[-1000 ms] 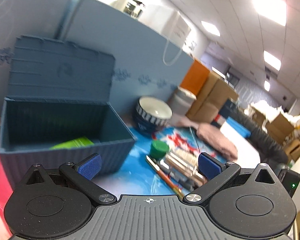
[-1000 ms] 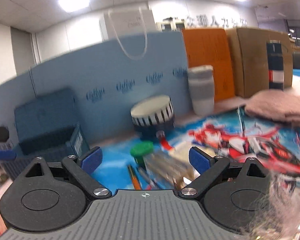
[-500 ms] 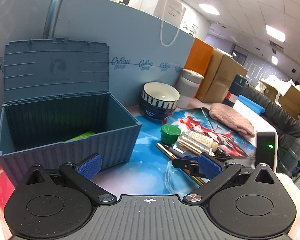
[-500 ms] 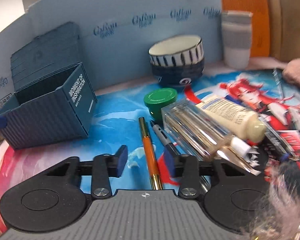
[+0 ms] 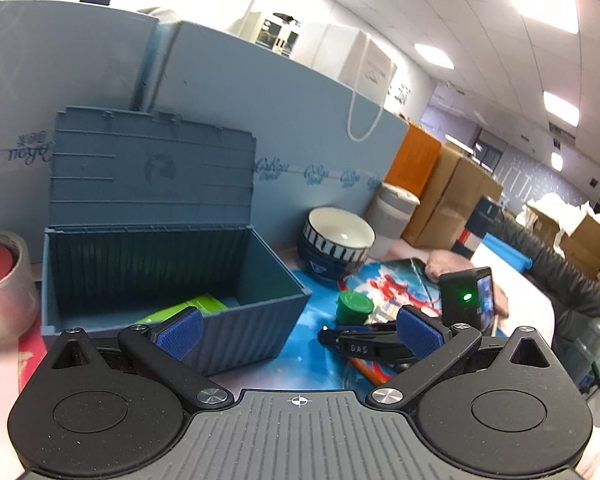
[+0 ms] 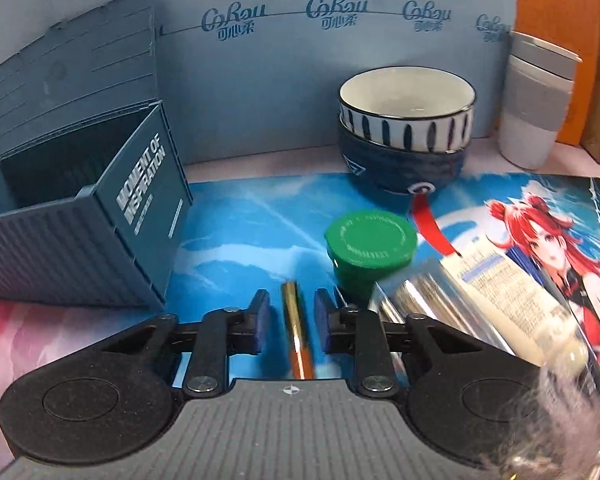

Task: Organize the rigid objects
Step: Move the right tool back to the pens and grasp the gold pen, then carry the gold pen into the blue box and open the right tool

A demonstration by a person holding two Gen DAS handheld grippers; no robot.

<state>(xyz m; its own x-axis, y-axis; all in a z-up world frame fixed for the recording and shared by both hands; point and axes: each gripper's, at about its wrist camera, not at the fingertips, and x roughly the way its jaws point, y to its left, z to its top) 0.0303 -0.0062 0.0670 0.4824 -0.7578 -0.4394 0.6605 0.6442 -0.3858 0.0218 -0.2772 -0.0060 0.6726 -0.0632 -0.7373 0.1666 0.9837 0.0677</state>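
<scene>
Pen (image 6: 296, 320), orange-bodied with a gold upper section, lies flat on the blue printed mat (image 6: 240, 224), lengthwise between the blue pads of the right gripper (image 6: 289, 320). The jaws have just been closing on it; a thin gap shows on each side, so they stand nearly closed but not yet pressing. To do the pick well, I judge the pads should stay centred on the barrel and low to the mat, squeezing squarely so the round barrel does not roll out, then lift before swinging to the open slate-blue storage box (image 6: 100, 216) on the left. The left gripper (image 5: 298, 330) hangs wide open and empty just in front of that box.

Counted: one orange pen, one dark marker (image 6: 340, 294) mostly hidden beside it, one green-capped jar (image 6: 370, 240), one clear case (image 6: 440, 312), one white tube (image 6: 512, 296), two stacked bowls (image 6: 406, 120), one box holding one green item (image 5: 196, 306).
</scene>
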